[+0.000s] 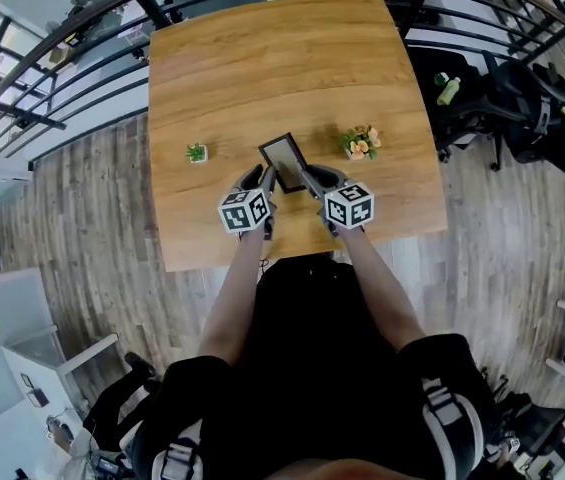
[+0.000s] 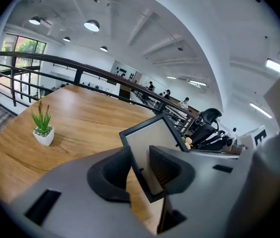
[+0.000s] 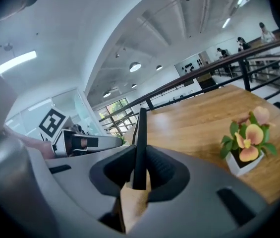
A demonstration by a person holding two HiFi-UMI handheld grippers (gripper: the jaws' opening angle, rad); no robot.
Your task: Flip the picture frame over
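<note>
Wooden table [image 1: 262, 68] with a dark picture frame [image 1: 284, 160] tilted over its near half, the right gripper [image 1: 310, 180] clamped on one edge, the left gripper [image 1: 265, 180] loosely astride the other, and a potted flower [image 1: 360, 142] and a smaller green plant [image 1: 196, 153] standing on it.

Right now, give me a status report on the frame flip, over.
Right tool shut on picture frame; left tool open around its other edge. Frame tipped up. Green plant and flower pot clear on either side.
</note>
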